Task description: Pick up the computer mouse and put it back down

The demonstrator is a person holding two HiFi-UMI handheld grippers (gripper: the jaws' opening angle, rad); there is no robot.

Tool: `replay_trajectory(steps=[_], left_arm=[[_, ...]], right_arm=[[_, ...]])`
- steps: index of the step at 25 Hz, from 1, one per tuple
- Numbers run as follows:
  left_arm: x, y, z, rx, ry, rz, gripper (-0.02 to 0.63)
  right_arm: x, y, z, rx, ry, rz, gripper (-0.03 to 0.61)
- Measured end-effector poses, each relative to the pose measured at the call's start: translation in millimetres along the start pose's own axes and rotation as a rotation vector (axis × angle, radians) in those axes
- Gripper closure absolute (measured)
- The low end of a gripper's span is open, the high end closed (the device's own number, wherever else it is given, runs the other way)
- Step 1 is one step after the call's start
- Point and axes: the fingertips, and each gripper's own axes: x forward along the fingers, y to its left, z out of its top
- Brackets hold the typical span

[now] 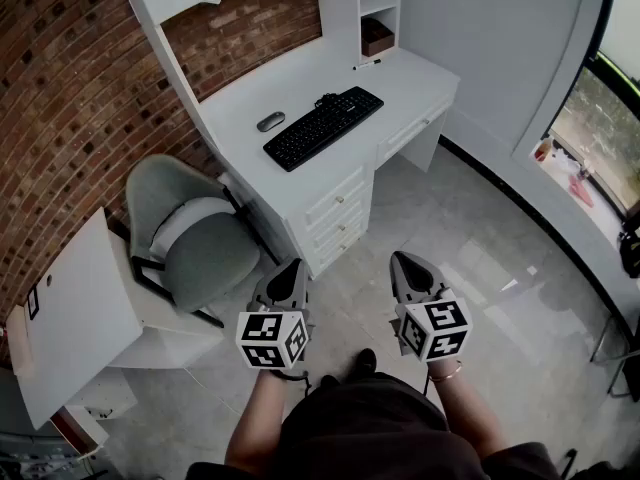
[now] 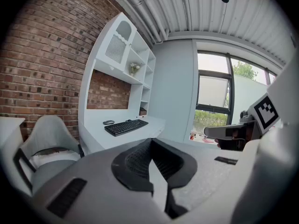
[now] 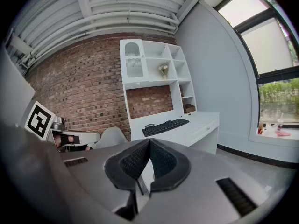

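Grey left hand-held gripper [image 1: 293, 265], right hand-held gripper [image 1: 401, 259]; black-white marker cubes [image 1: 272, 340]; dark clothing [image 1: 370, 428]; bracelet [image 1: 447, 373].

On the white tabletop [image 1: 420, 80], the small grey oval computer mouse [image 1: 270, 121] lies just left of the long black keyboard [image 1: 322, 126]. The grey padded office chair [image 1: 195, 238] stands left of the tabletop, near the red brick wall [image 1: 60, 98].

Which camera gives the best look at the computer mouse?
The head view: the mouse lies in plain sight from above, left of the keyboard. Both gripper views show it only as a tiny distant shape.
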Motion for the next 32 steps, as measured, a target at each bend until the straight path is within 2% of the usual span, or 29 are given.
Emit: replay_trajectory(steps=[5,24,32], left_arm=[[4,-2,2,0.007,0.004,0.009,0.606],[17,21,12,0.036,0.004,0.132,0.604],[32,36,22,0.046,0.029,0.171,0.532]], right_arm=[[2,-3,1,0.012,-0.006,0.021,0.574],[22,-23,7,0.035,-0.004,0.109,0.574],[31,-32,5,0.057,0.025,0.120,0.574]])
